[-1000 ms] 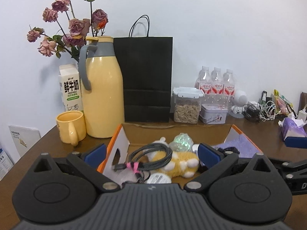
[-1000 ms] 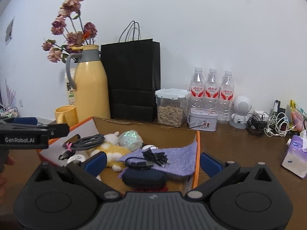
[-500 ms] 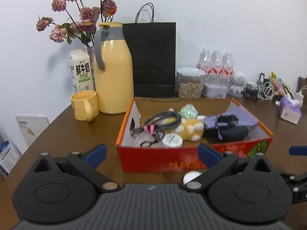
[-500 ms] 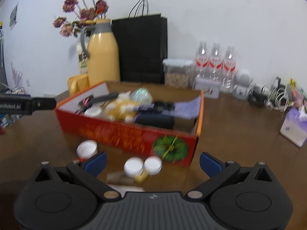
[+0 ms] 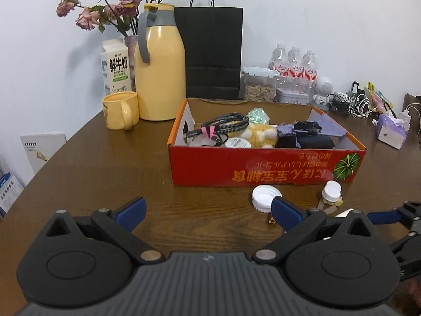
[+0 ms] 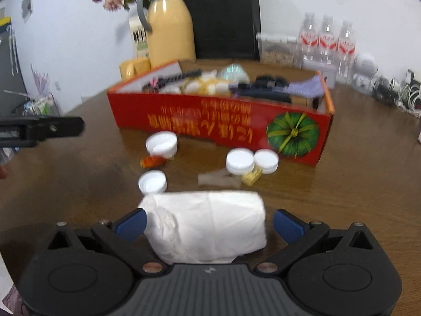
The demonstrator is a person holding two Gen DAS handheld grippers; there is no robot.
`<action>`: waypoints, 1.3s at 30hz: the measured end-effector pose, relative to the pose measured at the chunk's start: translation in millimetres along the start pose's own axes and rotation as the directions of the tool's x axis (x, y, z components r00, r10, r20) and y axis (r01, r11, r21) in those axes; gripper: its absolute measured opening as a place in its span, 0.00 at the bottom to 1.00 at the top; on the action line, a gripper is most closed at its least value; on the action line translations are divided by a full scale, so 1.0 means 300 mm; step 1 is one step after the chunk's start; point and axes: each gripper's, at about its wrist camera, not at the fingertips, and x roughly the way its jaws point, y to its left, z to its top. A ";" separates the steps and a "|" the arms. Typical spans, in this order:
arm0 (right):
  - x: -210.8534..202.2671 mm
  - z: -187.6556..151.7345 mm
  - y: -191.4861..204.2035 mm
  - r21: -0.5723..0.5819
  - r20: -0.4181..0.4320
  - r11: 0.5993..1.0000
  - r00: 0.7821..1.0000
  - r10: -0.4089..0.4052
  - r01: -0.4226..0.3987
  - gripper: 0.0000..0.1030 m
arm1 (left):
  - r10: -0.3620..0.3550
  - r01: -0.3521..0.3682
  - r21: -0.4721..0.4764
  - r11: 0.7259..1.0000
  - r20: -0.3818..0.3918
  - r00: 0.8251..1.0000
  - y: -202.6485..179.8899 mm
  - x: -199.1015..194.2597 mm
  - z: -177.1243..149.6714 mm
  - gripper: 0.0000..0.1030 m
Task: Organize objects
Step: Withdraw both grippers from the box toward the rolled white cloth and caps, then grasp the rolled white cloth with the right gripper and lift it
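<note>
A red cardboard box [image 5: 265, 168] [image 6: 210, 123] stands on the brown table, holding a coiled cable [image 5: 223, 126], a yellow plush toy [image 5: 263, 134], a purple cloth and a dark pouch. In front of it lie white lids [image 6: 161, 143] [image 6: 152, 181] [image 5: 264, 197], two small white-capped bottles [image 6: 250, 161] [image 5: 332, 189] and a red wrapper [image 6: 152, 162]. A white tissue roll [image 6: 208, 226] lies between the fingers of my open right gripper [image 6: 210, 223]. My left gripper [image 5: 208, 210] is open over bare table, left of the lids, with nothing in it.
At the back stand a yellow jug [image 5: 159, 68], a yellow mug [image 5: 121, 110], a milk carton [image 5: 115, 68], dried flowers, a black paper bag [image 5: 210, 52], a snack jar, water bottles [image 5: 292, 63], tangled cables [image 5: 350, 102] and a tissue pack [image 5: 390, 131].
Both grippers have drawn back from over the box toward the near table edge. The lids and bottles came into view, and the tissue roll now lies between the right fingers.
</note>
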 end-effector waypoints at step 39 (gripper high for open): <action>-0.058 -0.074 0.069 -0.045 0.128 0.994 0.986 0.102 -0.097 0.34 | -0.001 -0.001 -0.035 0.999 -0.060 0.998 0.005 0.016 -0.051 1.00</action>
